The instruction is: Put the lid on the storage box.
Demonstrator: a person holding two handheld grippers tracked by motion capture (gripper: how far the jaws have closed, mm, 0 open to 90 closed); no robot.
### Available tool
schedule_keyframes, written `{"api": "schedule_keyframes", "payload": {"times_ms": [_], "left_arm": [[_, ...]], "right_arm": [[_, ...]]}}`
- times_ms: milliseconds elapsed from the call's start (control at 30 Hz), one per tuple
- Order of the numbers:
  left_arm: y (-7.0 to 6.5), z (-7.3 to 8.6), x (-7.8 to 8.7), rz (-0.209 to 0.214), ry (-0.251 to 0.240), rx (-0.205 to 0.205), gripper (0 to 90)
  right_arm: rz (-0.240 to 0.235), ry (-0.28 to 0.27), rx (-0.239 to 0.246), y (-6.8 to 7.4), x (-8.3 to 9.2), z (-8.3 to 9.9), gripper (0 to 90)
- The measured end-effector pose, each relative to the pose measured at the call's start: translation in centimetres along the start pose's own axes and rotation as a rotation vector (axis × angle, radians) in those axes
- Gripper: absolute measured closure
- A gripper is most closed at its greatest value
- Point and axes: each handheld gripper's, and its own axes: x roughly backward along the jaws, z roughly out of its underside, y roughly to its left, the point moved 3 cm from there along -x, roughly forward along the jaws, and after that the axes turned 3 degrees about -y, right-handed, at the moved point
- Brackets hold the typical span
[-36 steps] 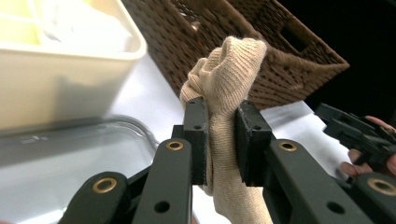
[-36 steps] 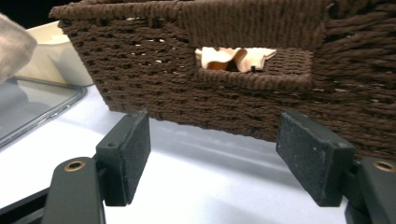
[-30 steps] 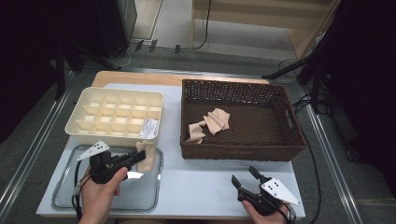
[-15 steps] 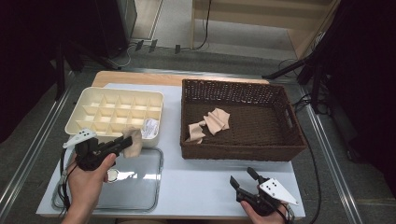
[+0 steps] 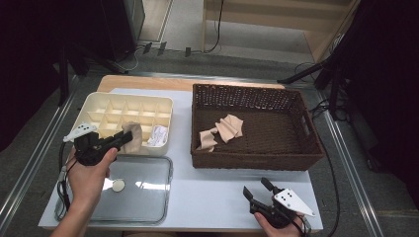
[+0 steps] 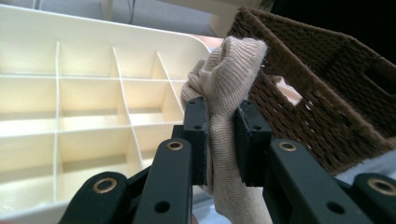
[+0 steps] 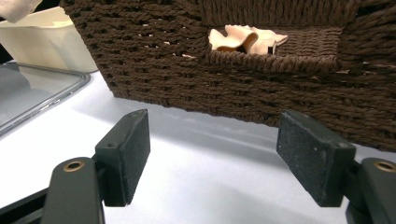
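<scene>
My left gripper (image 5: 127, 138) (image 6: 220, 140) is shut on a beige knitted sock (image 5: 133, 136) (image 6: 229, 88), which I hold bunched above the near edge of the cream compartment box (image 5: 99, 109) (image 6: 70, 93). A white folded item (image 5: 158, 135) lies in the box's near right cell. More beige socks (image 5: 223, 130) (image 7: 247, 38) lie inside the brown wicker basket (image 5: 296, 158) (image 7: 196, 79). My right gripper (image 5: 256, 189) (image 7: 215, 156) rests open on the white table near the front edge, just before the basket, with nothing between its pads.
A clear shallow tray (image 5: 148, 197) lies at the front left under my left hand, with a small round disc (image 5: 118, 185) on it. Metal rails run along both table sides. The wooden board edge (image 5: 148, 82) shows behind the box.
My left gripper has lifted from over the tray and carried the sock away from me to the near edge of the compartment box. The right gripper has stayed still.
</scene>
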Motion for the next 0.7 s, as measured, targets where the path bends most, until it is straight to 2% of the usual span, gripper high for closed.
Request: {"api": "schedule_keyframes", "payload": {"times_ms": [233,367,467,533,700], "left_arm": [[1.1,-0.6,-1.2,-0.034,-0.008,0.023,77.6],[1.5,-0.6,-1.9,-0.049,0.009,0.018,77.5],[1.9,-0.3,-2.9,-0.053,0.032,0.023,77.3],[2.2,0.2,-4.0,-0.057,0.069,0.027,77.3],[2.5,0.9,-4.9,-0.095,0.127,0.04,77.3]], "right_arm": [[0.002,0.01,0.002,0.0,-0.1,0.2,27.1],[0.001,0.014,0.0,0.0,-0.2,0.3,27.3],[0.0,0.016,0.002,0.0,-0.2,0.3,27.6],[-0.001,0.017,0.002,0.0,-0.2,0.3,27.8],[-0.004,0.02,-0.001,0.0,-0.2,0.4,28.0]]}}
